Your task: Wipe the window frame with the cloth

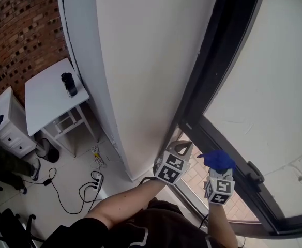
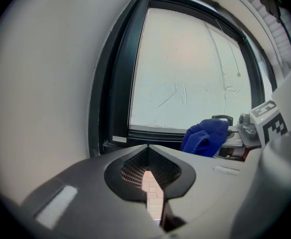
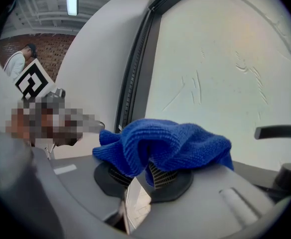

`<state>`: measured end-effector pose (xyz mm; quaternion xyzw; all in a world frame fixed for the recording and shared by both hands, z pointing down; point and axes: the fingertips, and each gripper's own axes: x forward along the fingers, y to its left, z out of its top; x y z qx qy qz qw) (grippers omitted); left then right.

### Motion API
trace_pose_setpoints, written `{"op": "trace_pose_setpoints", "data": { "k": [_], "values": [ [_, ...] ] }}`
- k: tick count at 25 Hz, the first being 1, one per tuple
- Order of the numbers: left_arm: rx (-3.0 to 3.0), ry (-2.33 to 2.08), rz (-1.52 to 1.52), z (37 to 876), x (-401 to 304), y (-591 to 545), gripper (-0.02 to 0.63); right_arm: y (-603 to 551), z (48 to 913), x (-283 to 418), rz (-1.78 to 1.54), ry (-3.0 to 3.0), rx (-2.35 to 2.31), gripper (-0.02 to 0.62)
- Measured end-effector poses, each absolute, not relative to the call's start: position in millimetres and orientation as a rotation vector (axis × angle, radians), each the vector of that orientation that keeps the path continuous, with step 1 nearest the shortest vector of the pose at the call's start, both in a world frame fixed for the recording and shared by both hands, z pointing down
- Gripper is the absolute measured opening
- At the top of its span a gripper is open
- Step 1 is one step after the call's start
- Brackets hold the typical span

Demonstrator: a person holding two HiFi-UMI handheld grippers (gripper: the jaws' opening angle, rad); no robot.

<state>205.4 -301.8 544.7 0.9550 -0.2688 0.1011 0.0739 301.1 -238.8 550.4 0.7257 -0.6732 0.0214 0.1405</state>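
Note:
A blue cloth (image 1: 216,159) is bunched in my right gripper (image 1: 217,170), which is shut on it just in front of the black window frame (image 1: 213,50), near its lower rail. In the right gripper view the cloth (image 3: 165,143) drapes over the jaw tips of the right gripper (image 3: 143,166) and hides them. My left gripper (image 1: 183,146) sits to the left of it, close to the frame's bottom corner by the white pillar (image 1: 146,61). The jaws of the left gripper (image 2: 148,148) meet at the tip with nothing between them. From there the cloth (image 2: 205,136) shows to the right.
A black window handle (image 1: 254,170) sticks out of the lower rail to the right of the cloth. Down left stand a white table (image 1: 42,99) with a dark object (image 1: 69,84), a small bin (image 1: 46,150) and floor cables (image 1: 84,187). A brick wall (image 1: 21,30) lies behind.

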Motion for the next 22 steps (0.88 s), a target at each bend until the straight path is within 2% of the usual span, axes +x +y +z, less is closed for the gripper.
{"op": "trace_pose_setpoints", "data": {
  "k": [15,22],
  "values": [
    [2.762,-1.001,0.357,558.2,164.6,-361.4,-0.006,-314.1,561.2,243.4,0.101,-2.043,1.965,0.058],
    [2.786,-0.953,0.357,554.2,146.4,-372.4,-0.006,-343.4,564.0,228.7,0.151,-2.042,1.996,0.058]
  ]
}}
